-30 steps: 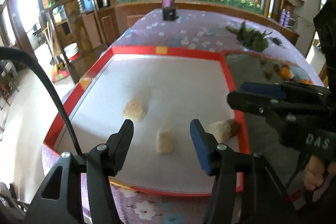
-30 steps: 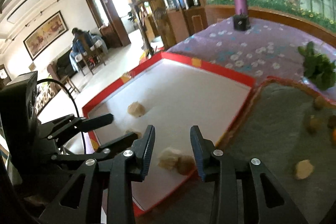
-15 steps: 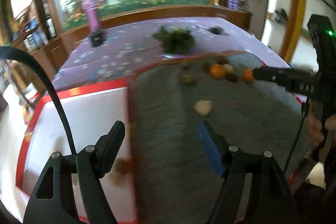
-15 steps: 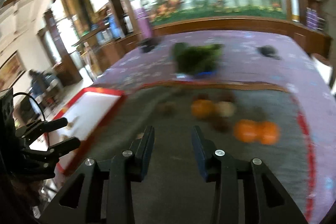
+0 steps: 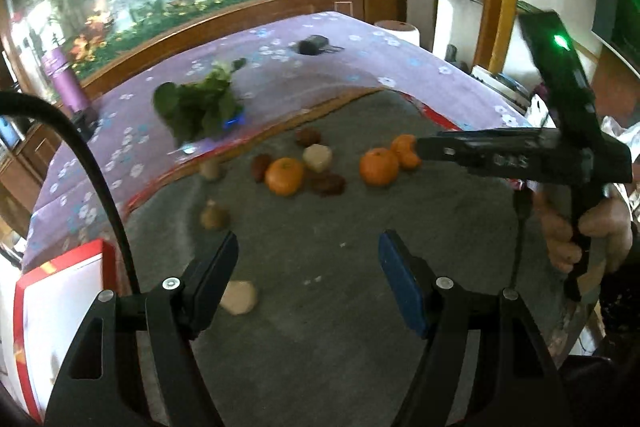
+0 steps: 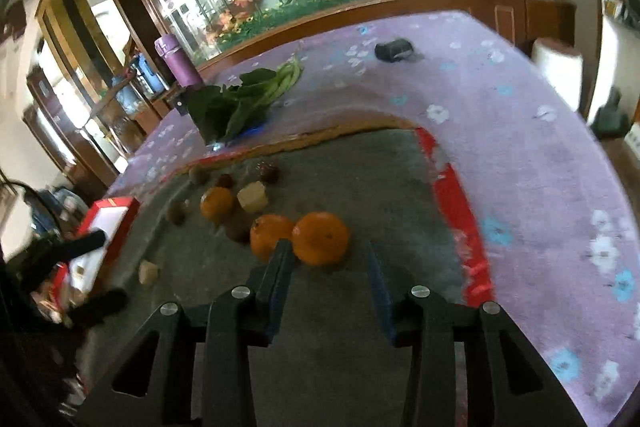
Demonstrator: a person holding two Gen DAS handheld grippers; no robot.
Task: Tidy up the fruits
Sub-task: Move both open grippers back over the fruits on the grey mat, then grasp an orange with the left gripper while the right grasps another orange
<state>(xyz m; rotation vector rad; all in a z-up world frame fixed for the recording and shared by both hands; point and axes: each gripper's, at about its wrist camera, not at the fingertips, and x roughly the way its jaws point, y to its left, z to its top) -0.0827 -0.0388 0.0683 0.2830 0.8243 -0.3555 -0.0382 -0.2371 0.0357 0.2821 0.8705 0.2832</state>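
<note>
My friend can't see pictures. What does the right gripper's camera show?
The right gripper, open and empty, points at two oranges lying side by side on a grey mat. Behind them lie a third orange and small brown and pale fruits; leafy greens rest on the purple flowered tablecloth.

The right gripper [image 6: 328,259] is hanging over a grey mat [image 6: 360,187], its jaws parted with nothing between them. Just beyond the fingertips, toward twelve o'clock, two oranges [image 6: 320,237] are lying side by side, touching. A third orange [image 6: 217,203] is sitting at ten o'clock from them, beside a pale cut chunk [image 6: 253,197] and several small brown fruits [image 6: 268,171]. Another pale piece [image 6: 148,271] is lying alone at nine o'clock. Leafy greens [image 6: 236,105] are resting on the purple flowered tablecloth [image 6: 520,131] beyond the mat at eleven o'clock. A purple bottle [image 6: 178,61] is standing farther back. At far nine o'clock, the left gripper [image 6: 86,269] is showing dark and blurred before a red-rimmed white tray [image 6: 116,217].
</note>
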